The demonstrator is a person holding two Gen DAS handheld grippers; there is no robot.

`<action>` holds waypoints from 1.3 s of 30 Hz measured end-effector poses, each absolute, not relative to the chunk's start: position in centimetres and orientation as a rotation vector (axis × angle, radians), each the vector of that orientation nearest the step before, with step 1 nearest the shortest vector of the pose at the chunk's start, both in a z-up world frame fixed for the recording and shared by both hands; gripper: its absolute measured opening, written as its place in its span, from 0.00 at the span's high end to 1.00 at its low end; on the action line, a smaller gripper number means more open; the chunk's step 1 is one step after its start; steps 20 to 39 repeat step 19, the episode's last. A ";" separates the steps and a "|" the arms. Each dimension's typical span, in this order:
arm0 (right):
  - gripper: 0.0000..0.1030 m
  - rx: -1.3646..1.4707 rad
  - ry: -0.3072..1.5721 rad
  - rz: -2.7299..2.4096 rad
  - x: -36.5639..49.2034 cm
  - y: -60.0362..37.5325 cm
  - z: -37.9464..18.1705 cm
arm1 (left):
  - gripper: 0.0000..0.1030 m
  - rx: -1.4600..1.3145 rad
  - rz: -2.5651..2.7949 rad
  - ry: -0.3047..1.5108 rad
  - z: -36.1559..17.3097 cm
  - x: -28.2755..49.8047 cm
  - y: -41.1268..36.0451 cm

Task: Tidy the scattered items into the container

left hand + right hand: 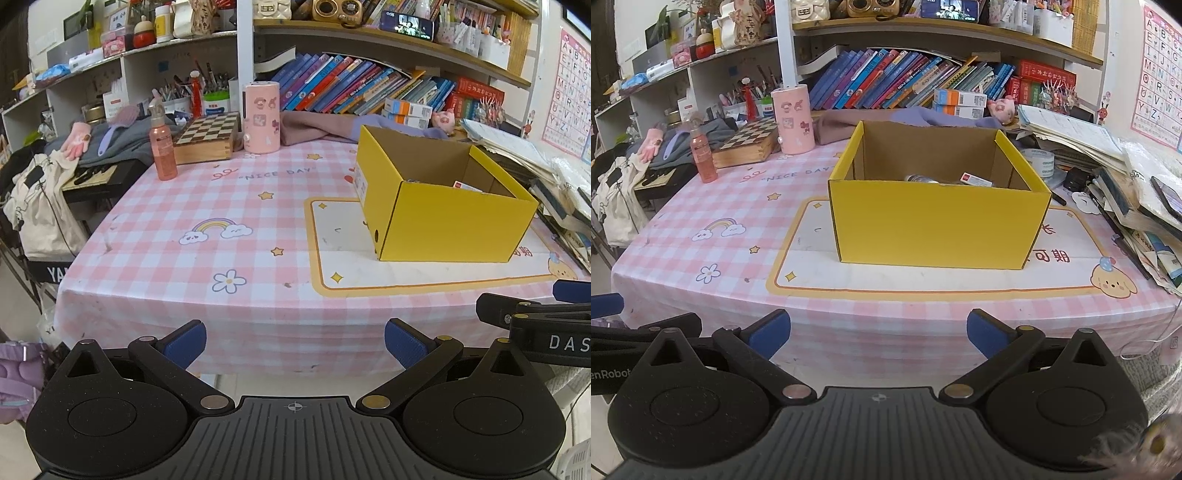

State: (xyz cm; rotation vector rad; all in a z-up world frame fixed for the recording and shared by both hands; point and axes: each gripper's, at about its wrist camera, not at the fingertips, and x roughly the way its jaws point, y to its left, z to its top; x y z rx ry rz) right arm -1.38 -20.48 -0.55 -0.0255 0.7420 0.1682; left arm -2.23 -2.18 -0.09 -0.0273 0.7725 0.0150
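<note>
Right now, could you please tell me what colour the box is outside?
Yellow box, seen best from the right wrist.

Place: you are in a home, at a child's study corner.
Table: you face a pink gingham tablecloth with rainbows and stars.
Shelves: children's books lean in rows.
Wall: an alphabet poster hangs.
Clutter: a chessboard, a pink glove.
</note>
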 end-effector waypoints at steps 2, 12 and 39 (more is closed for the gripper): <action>0.00 -0.026 0.742 0.168 -1.4 -20.5 -0.5 | 0.00 -0.026 0.014 0.779 -0.1 -2.1 -2.2; 0.00 -0.016 0.748 0.163 -1.3 -20.8 -0.7 | 0.00 -0.017 0.010 0.766 -0.2 -2.1 -2.2; 0.00 -0.010 0.753 0.158 -1.3 -20.8 -0.9 | 0.00 -0.026 -0.002 0.757 -0.1 -2.0 -2.1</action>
